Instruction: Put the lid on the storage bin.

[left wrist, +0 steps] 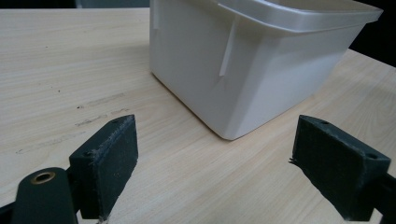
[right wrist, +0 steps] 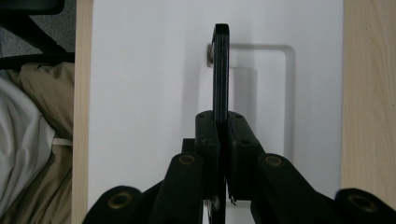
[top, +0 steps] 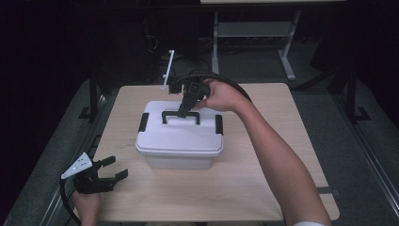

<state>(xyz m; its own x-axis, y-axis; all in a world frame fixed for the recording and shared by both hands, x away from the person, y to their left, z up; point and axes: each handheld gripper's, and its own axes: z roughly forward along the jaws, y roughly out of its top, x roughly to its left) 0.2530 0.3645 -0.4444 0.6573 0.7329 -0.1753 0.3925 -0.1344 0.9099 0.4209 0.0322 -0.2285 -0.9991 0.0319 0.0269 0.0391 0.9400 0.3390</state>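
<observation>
A white rectangular plastic storage box (top: 181, 141) sits near the middle of the light wooden table (top: 263, 174), its flat white lid (top: 179, 134) on top and a black latch (top: 144, 122) at each short end. The black bar-shaped carrying handle (top: 181, 114) on the lid stands upright out of its recess. The right hand-held gripper (top: 182, 111) comes down on it from above, and in the right gripper view (right wrist: 220, 135) its two black pads are clenched tight on the thin handle (right wrist: 221, 70), which runs away from the camera over the lid (right wrist: 140, 93).

The left hand-held gripper (top: 113, 168) rests low at the near left corner of the table, well apart from the box. In the left gripper view (left wrist: 215, 158) its jaws stand wide and released, nothing between them, facing a corner of the box (left wrist: 243, 74) across bare table (left wrist: 70, 70).
</observation>
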